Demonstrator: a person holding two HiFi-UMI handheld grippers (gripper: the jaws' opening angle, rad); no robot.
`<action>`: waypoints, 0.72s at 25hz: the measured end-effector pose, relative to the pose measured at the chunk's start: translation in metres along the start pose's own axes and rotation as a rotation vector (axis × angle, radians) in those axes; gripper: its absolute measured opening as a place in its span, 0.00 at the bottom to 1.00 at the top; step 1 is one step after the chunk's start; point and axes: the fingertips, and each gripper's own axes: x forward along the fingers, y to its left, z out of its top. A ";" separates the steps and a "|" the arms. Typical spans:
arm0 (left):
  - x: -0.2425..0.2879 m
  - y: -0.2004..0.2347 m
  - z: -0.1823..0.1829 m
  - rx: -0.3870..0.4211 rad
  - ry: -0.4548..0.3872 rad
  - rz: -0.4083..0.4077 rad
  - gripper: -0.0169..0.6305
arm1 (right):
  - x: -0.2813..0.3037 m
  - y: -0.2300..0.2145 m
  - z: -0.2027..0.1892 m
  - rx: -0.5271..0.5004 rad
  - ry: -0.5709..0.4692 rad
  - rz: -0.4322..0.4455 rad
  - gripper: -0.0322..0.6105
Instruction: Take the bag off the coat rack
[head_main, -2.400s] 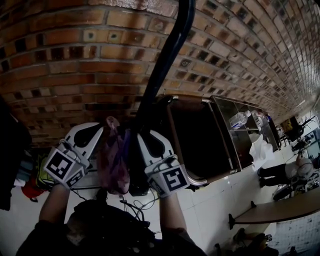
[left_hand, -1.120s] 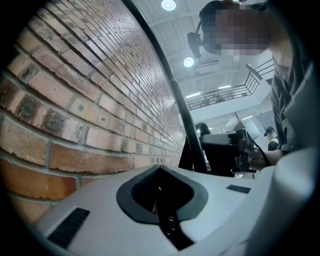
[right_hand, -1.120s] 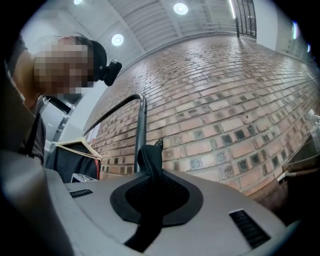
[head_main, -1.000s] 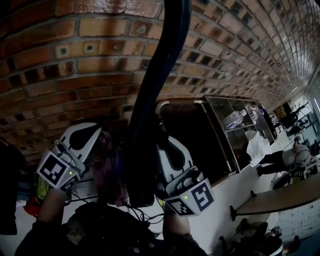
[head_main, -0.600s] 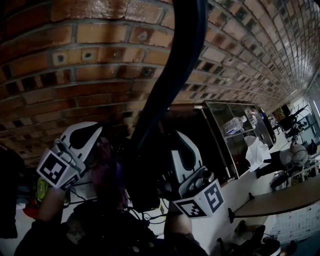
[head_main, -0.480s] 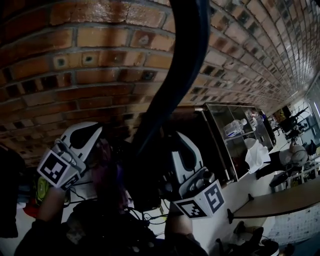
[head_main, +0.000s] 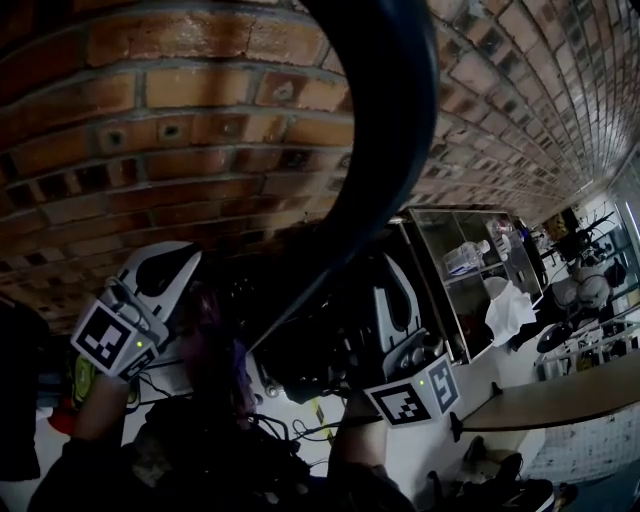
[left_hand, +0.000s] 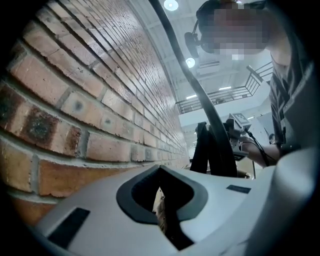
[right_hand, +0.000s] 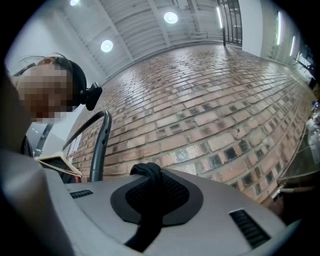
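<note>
A black curved coat rack arm (head_main: 385, 150) sweeps down between my grippers. Below it hangs a dark bag (head_main: 310, 355). My right gripper (head_main: 392, 290) is to the right of the arm, shut on the bag's black strap (right_hand: 147, 175), which loops up out of the jaws. My left gripper (head_main: 165, 262) is to the left, near the brick wall, shut on a thin pale fold (left_hand: 161, 215) of a purplish plastic bag (head_main: 215, 340). In the left gripper view, the rack arm (left_hand: 200, 95) and black straps (left_hand: 205, 150) rise beside the right gripper (left_hand: 239, 132).
A brick wall (head_main: 200, 110) stands close behind the rack. A glass cabinet (head_main: 470, 260) with bottles is at the right, a table (head_main: 560, 395) below it. Cables (head_main: 290, 425) lie on the white floor. A wooden hanger (right_hand: 57, 162) hangs beside the rack hook (right_hand: 100, 140).
My right gripper has moved right and slightly down with the strap still in it. The rack arm now fills more of the view. My left gripper has barely moved.
</note>
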 end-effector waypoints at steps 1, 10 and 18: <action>-0.001 0.000 -0.001 -0.001 -0.001 -0.002 0.05 | -0.005 -0.001 -0.002 -0.004 0.003 -0.009 0.09; -0.022 -0.014 -0.016 -0.016 -0.006 0.020 0.05 | -0.052 0.002 -0.001 -0.007 -0.043 -0.035 0.09; -0.048 -0.055 -0.035 0.000 0.003 0.026 0.05 | -0.101 0.010 -0.025 0.027 -0.022 -0.047 0.09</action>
